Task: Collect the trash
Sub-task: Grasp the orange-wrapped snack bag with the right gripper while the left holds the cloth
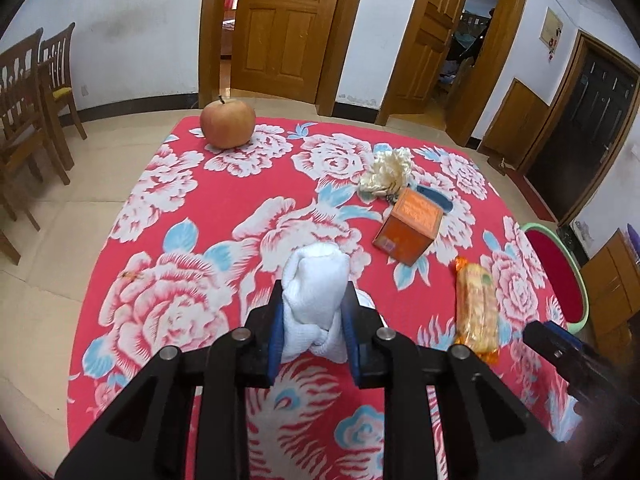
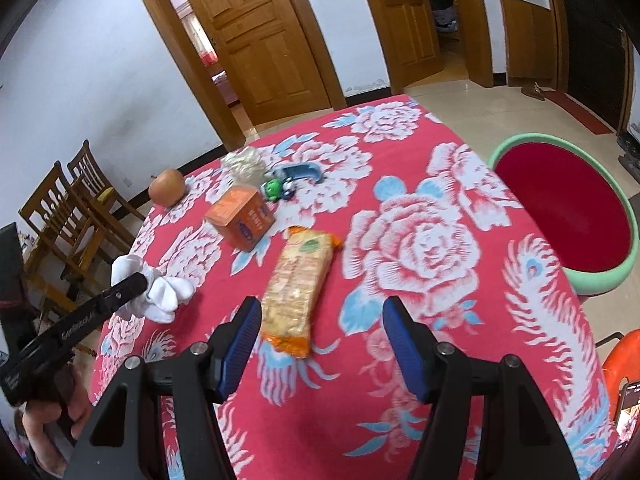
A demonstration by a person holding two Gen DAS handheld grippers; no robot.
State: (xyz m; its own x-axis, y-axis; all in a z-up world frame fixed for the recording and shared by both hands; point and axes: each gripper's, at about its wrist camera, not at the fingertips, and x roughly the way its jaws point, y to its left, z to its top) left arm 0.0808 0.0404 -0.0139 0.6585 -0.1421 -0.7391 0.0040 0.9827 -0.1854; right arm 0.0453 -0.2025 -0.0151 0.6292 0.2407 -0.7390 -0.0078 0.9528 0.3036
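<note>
Here, my left claw (image 1: 312, 320) is pinched on a wad of white cloth (image 1: 312, 300), its blue pads (image 1: 275, 340) pressing both sides, and carries it just above the floral table (image 1: 168, 208). To its right on the table lie the orange box (image 1: 408, 228) and, nearer, the wrapped cracker pack (image 2: 298, 284). My right claw (image 2: 322, 340) stands spread with nothing gripped, the near end of the cracker pack lying between its pads, close to the left one, while the red basin (image 2: 560, 216) sits beyond the table's right edge.
</note>
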